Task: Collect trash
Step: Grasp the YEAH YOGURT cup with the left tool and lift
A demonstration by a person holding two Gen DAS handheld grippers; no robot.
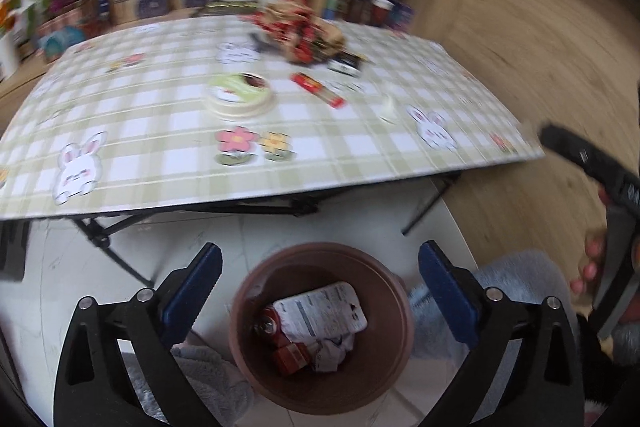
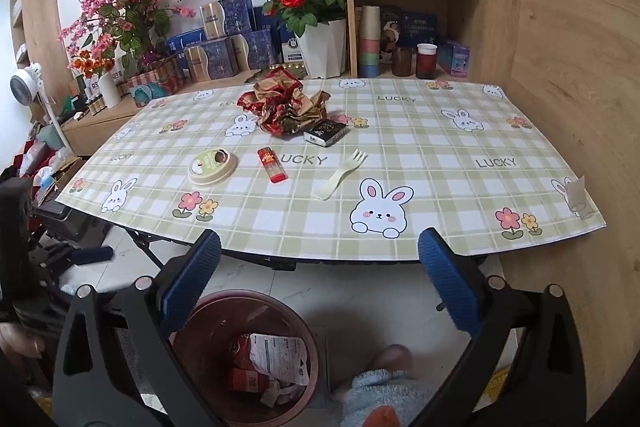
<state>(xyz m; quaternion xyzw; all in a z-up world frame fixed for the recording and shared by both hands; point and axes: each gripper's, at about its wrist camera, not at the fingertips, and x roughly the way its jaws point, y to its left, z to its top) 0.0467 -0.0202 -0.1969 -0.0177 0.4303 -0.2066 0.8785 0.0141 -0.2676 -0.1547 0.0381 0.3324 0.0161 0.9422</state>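
A brown bin [image 1: 320, 327] stands on the floor below the table edge, holding a white packet [image 1: 320, 313] and red wrappers. My left gripper [image 1: 320, 291] is open and empty right above the bin. My right gripper [image 2: 320, 283] is open and empty, over the floor before the table, with the bin [image 2: 244, 359] at its lower left. On the checked tablecloth [image 2: 440, 147] lie a crumpled red-and-brown wrapper [image 2: 286, 105], a black box [image 2: 325, 133], a red pack [image 2: 272, 165], a round lidded cup [image 2: 213, 166] and a pale plastic fork [image 2: 340, 175].
A folded scrap [image 2: 576, 197] lies at the table's right corner. Behind the table stand a white pot of red roses [image 2: 316, 27], blue boxes [image 2: 228, 39], stacked cups [image 2: 370, 41] and wooden shelves. The other gripper's black handle [image 1: 600, 171] shows at the right in the left wrist view.
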